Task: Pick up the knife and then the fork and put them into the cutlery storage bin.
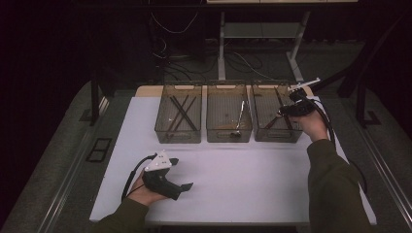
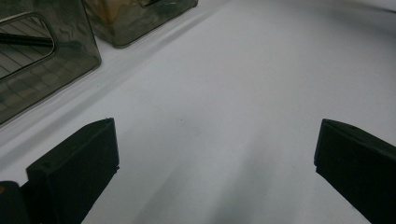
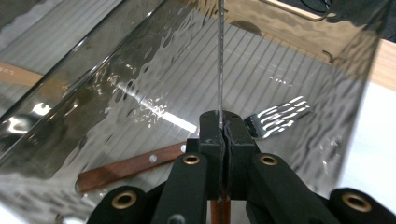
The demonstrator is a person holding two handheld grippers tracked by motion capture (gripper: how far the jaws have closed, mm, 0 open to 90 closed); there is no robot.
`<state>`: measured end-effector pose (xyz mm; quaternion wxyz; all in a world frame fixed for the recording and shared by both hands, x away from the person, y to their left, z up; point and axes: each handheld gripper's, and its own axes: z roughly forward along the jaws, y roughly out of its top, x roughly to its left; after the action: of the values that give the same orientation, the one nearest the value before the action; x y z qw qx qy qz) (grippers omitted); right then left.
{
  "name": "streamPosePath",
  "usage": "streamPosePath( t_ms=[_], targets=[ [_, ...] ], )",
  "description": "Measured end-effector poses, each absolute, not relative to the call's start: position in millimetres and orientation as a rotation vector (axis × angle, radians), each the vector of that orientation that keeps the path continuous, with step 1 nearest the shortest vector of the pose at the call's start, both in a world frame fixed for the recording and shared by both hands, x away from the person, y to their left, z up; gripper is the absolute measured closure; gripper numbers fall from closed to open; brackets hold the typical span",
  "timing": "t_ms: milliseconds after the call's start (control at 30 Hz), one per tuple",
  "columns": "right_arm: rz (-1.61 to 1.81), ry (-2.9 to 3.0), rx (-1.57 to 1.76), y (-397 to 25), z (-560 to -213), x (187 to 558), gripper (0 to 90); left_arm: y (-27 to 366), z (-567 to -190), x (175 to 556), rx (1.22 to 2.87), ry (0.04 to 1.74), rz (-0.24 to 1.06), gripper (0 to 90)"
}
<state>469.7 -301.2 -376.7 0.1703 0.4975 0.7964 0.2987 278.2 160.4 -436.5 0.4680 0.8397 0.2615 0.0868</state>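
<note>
**A:** Where is the right gripper (image 1: 289,108), and what does it have?

**B:** It is at the far right of the table, over the right-hand bin (image 1: 276,137) of three smoky clear plastic bins set in a row. In the right gripper view its jaws are pressed together on a thin serrated knife blade (image 3: 219,60). The blade runs straight up and away from the jaws into the bin, and a bit of reddish wooden handle shows below them.

**A:** Anything else in that bin?

**B:** A fork with a wooden handle (image 3: 140,164) lies on the ribbed bottom. Its shiny tines (image 3: 279,116) sit just right of the closed jaws.

**A:** And the left gripper (image 1: 173,173)?

**B:** It rests low over the white table top (image 1: 243,174), near the left front, well apart from the bins. The left gripper view shows its two black jaws spread wide with bare white surface between them.

**A:** What is in the other bins?

**B:** The left bin (image 1: 178,137) holds dark sticks, crossed over each other. The middle bin (image 1: 229,137) holds a pale, slim utensil (image 1: 241,112); I cannot tell what kind.
</note>
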Motion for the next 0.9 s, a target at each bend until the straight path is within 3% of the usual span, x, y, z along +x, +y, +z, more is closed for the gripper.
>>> streamPosePath(
  t_ms=[33, 67, 200, 533, 900],
  targets=[
    [0.854, 2.265, 1.418, -300.2, -379.0, 471.4, 85.4, 160.3, -436.7, 278.2, 2.065, 0.639, 0.214, 0.0],
    [0.864, 2.261, 1.426, -299.5, -380.9, 472.4, 76.8, 160.2, -436.9, 278.2, 2.07, 0.638, 0.216, 0.0],
    [0.945, 2.233, 1.484, -300.1, -383.4, 472.5, 57.2, 160.5, -437.4, 278.6, 2.071, 0.642, 0.215, 0.0],
    [1.002, 2.147, 1.462, -301.4, -377.3, 458.7, 21.8, 161.7, -438.2, 280.0, 2.068, 0.663, 0.218, 0.0],
    [1.206, 2.141, 1.35, -303.8, -366.0, 419.4, 17.6, 162.1, -437.9, 280.0, 2.063, 0.673, 0.22, 0.0]
  ],
)
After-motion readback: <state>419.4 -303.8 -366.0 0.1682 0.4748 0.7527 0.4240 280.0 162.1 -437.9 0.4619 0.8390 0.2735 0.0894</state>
